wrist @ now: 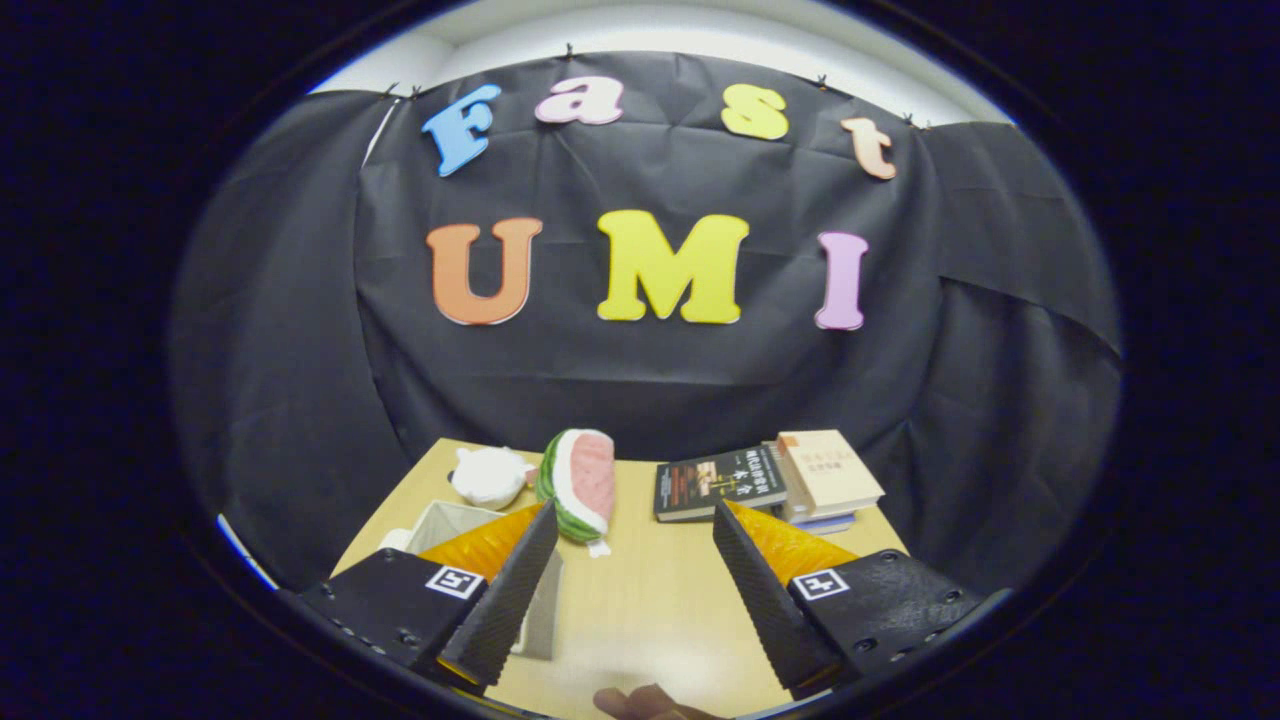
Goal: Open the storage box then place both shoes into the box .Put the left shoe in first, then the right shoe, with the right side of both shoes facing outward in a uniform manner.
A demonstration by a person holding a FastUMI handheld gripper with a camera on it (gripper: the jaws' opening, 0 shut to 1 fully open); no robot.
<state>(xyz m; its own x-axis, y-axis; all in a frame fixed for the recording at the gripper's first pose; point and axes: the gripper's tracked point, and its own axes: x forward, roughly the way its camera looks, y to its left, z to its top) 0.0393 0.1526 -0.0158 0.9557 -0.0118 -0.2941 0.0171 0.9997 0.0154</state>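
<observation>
My gripper [634, 520] is held above a light wooden table [640, 610], its two fingers spread wide apart with nothing between them. A white storage box [452, 520] stands on the table behind the left finger, which hides most of it; its near wall [545, 615] shows beside that finger. I cannot tell whether the box has a lid on. A dark rounded shape [645, 703] shows low down, between the fingers and closer than their tips; what it is I cannot tell.
At the table's far side lie a white plush toy [490, 475], a watermelon-slice plush [582, 482], a dark book [718, 482] and a stack of books with a tan cover on top [828, 472]. Black cloth hangs behind the table.
</observation>
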